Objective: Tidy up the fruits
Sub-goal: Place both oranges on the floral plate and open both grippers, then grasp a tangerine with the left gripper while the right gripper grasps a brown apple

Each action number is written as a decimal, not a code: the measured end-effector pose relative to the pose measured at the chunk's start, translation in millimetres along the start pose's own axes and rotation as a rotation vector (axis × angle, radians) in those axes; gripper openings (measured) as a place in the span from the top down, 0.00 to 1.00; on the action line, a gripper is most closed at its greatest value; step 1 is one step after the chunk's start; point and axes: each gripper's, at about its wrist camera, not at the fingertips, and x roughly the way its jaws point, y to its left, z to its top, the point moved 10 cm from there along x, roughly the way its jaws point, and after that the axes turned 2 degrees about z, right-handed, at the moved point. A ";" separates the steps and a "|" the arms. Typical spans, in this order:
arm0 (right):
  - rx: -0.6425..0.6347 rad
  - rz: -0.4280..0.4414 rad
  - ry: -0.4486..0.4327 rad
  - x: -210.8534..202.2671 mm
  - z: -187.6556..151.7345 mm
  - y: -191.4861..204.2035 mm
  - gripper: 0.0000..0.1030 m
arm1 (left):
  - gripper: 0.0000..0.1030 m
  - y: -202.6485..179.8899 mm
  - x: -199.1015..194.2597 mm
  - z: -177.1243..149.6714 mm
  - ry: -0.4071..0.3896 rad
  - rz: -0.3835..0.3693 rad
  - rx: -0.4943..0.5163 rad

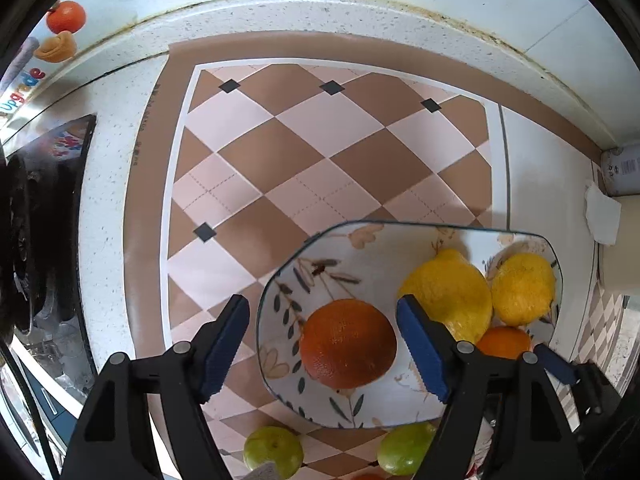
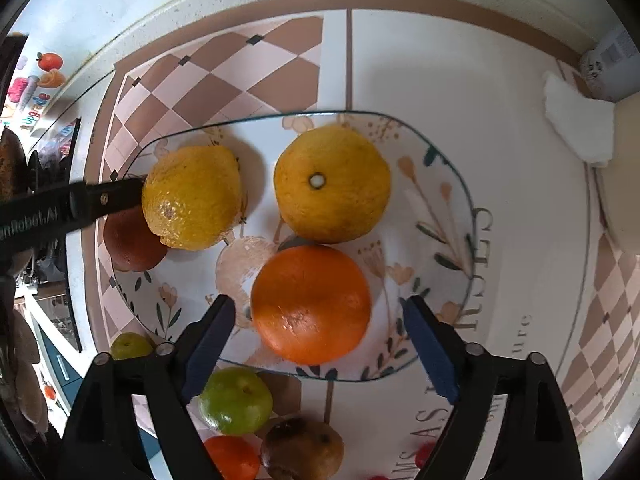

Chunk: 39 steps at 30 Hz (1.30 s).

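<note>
Right wrist view had the orange (image 2: 311, 304) lying on the plate (image 2: 448, 184), on the plate's near half, dead ahead of the right claw (image 2: 318, 338) and framed between its two blue pads, which stood spread wide and touched nothing. Gap looked wider than the fruit, no contact visible on either side. Round fruit, no long axis to line up with. Behind it on the plate sat the yellow citrus (image 2: 332, 184), stem scar up, touching or nearly touching the orange. At the plate's left side lay the lemon (image 2: 192, 198), with the dark orange (image 2: 134, 242) just beyond it at the left rim.

Left wrist view showed that dark orange (image 1: 348, 344) between the left claw (image 1: 324, 354) pads, also spread and empty; the left pad hung outside the plate rim, the right pad over the plate beside the lemon (image 1: 448, 294).

Off the plate, on its near side on the bench (image 2: 460, 80): two green fruits (image 2: 236, 400), a small orange one (image 2: 232, 458) and a brownish one (image 2: 302, 448), all loose. Likely these were not yet sorted.

Judgement: each claw was nearest its own orange, and the right one was better centred. The move would hinge on whether the fruit straight ahead was being left or taken.
</note>
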 end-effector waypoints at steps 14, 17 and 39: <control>-0.006 -0.076 -0.121 -56.1 -40.1 -15.8 0.12 | 0.17 7.6 -63.8 -78.3 -0.176 0.075 0.043; -0.013 -0.078 -0.154 -71.4 -52.0 -11.1 0.12 | 0.17 3.8 -77.1 -91.7 -0.216 0.075 0.044; -0.012 0.004 -0.356 -190.0 -132.7 13.2 0.12 | 0.17 -5.7 -178.2 -175.9 -0.414 0.020 0.059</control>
